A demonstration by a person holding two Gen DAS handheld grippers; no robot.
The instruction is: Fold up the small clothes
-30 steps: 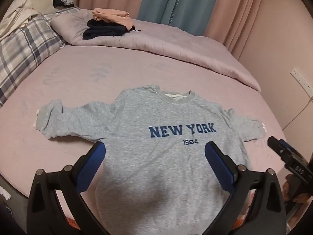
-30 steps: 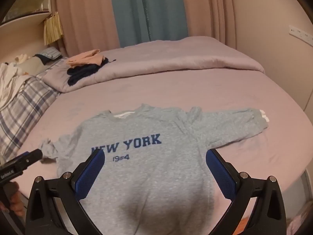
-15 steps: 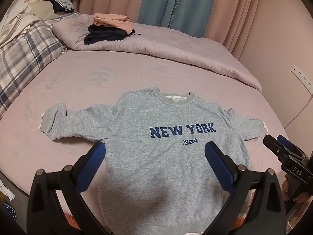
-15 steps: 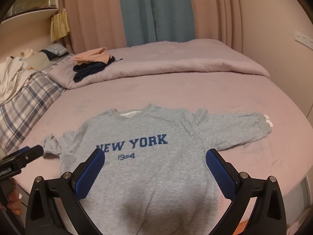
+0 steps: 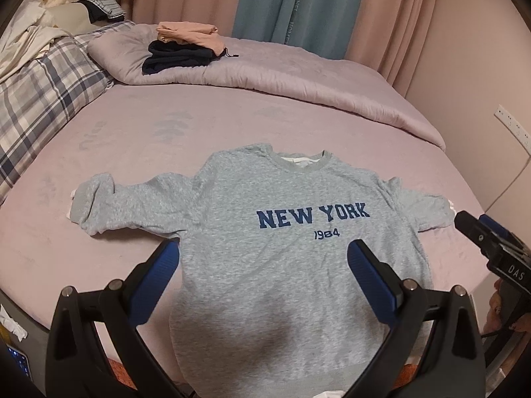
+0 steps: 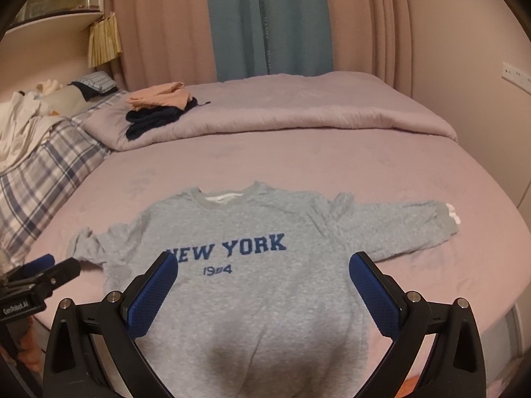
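A grey sweatshirt [image 5: 282,232] with blue "NEW YORK 1984" print lies flat, front up, on the pink bed, collar toward the far side, sleeves spread to both sides. It also shows in the right wrist view [image 6: 252,265]. My left gripper [image 5: 264,252] is open and empty, held above the sweatshirt's lower half. My right gripper [image 6: 264,262] is open and empty, also above the lower half. The right gripper shows at the right edge of the left wrist view [image 5: 478,229], near the right cuff. The left gripper shows at the left edge of the right wrist view [image 6: 49,268], near the left cuff.
A folded pile of dark and peach clothes [image 5: 182,49] sits on the rolled pink duvet [image 5: 298,79] at the back. A plaid pillow [image 5: 36,99] lies at the left. Curtains [image 6: 268,20] hang behind the bed. A wall [image 5: 481,66] with a socket is at the right.
Both cameras have drawn back and risen slightly, so the sweatshirt sits a little lower and farther. Both grippers stay open. The sweatshirt has not moved.
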